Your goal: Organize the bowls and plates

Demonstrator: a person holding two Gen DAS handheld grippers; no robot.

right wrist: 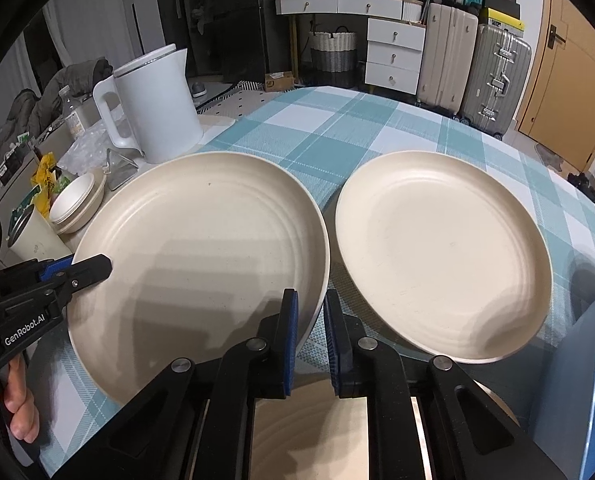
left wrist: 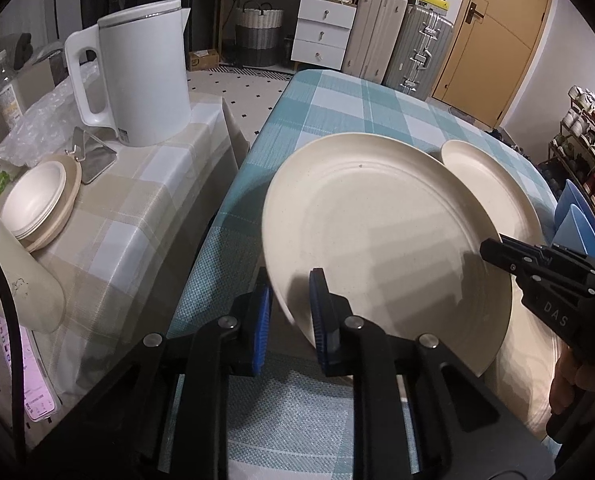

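Right wrist view: right hand-held gripper (right wrist: 311, 320) and left hand-held gripper (right wrist: 93, 268) both clamp the large plate (right wrist: 201, 248) by its rim; uneven lifting risks striking the neighbouring plate (right wrist: 441, 256).

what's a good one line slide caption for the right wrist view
Both grippers, right and left, clamp opposite rims of a cream plate beside a second plate on the checked tablecloth.

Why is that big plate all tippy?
The big plate is tilted, not flat, because the left claw and right claw both pinch its rim. The other plate lies flat on the checked tablecloth.
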